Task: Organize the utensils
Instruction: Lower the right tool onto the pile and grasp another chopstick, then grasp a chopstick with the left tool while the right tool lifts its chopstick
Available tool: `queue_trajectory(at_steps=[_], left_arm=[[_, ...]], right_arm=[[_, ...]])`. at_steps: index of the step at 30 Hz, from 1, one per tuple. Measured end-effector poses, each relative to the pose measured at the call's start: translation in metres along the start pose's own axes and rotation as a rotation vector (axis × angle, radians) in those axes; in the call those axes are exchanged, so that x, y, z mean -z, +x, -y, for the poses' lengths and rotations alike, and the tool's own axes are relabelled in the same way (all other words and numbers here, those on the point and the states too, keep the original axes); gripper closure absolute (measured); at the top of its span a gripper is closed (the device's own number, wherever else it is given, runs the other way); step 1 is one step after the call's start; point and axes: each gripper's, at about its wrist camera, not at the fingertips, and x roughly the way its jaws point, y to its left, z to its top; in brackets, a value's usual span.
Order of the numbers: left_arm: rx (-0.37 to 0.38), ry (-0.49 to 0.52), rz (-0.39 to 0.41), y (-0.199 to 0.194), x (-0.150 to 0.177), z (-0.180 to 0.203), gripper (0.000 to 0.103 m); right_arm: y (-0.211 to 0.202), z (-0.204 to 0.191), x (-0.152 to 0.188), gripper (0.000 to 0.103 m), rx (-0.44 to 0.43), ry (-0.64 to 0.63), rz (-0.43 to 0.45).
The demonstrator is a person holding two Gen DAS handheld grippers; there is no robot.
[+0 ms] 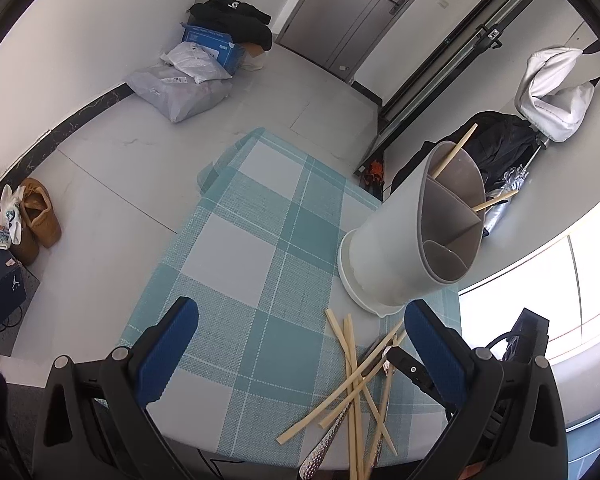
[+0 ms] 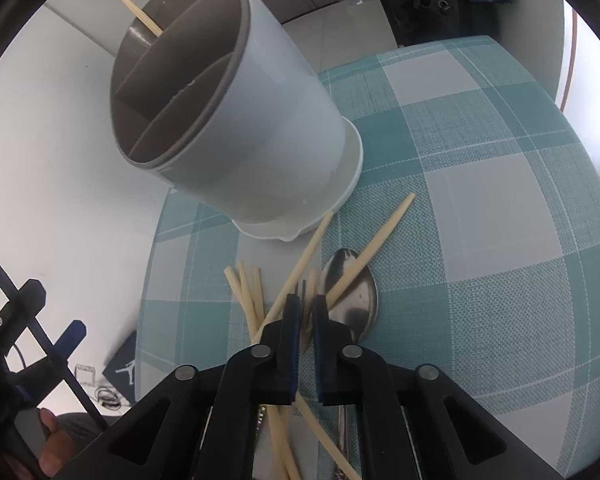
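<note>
You can read no words; a white jumping-figure logo, likely a Jordan mark, sits on the dark blue box (image 2: 122, 368) on the floor.

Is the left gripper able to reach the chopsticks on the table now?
Probably yes: the left gripper is open, and the loose chopsticks lie just ahead, toward its right finger. The right gripper is already closed there, which may crowd it.

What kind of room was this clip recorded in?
Probably a home, likely a living or entry area: a round table with a teal checked tablecloth, shoes and parcels left on the tiled floor by the wall, an interior door, and a divided utensil holder beside loose chopsticks.
</note>
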Motion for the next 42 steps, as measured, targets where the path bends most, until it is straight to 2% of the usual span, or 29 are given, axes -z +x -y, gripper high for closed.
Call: queue_trajectory(at_steps=[10, 16, 22, 27, 33, 38, 41, 42], left_arm=[[-0.02, 0.029, 0.004, 0.002, 0.002, 0.003, 0.002], [-0.045, 0.086, 0.017, 0.007, 0.007, 0.011, 0.002], [-0.08, 0.224, -0.008, 0.024, 0.018, 0.038, 0.002], [-0.118, 0.374, -0.076, 0.047, 0.03, 0.068, 0.002], [-0.142, 0.486, -0.142, 0.073, 0.037, 0.093, 0.002], [-0.174, 0.541, -0.214, 0.093, 0.038, 0.1, 0.011], [-0.187, 0.571, -0.242, 0.1, 0.04, 0.106, 0.017], [-0.191, 0.589, -0.249, 0.102, 0.042, 0.108, 0.023]], right_arm=[[-0.023, 0.009, 0.001, 0.1, -0.042, -0.006, 0.06], [-0.042, 0.02, -0.003, 0.1, -0.082, 0.014, 0.111], [-0.07, 0.038, -0.017, 0.1, -0.114, 0.06, 0.167], [-0.093, 0.056, -0.028, 0.1, -0.123, 0.074, 0.214], [-0.112, 0.075, -0.043, 0.1, -0.103, 0.035, 0.29], [-0.114, 0.09, -0.046, 0.1, -0.092, 0.041, 0.34], [-0.109, 0.096, -0.051, 0.1, -0.121, 0.065, 0.367], [-0.109, 0.097, -0.052, 0.1, -0.125, 0.067, 0.378]])
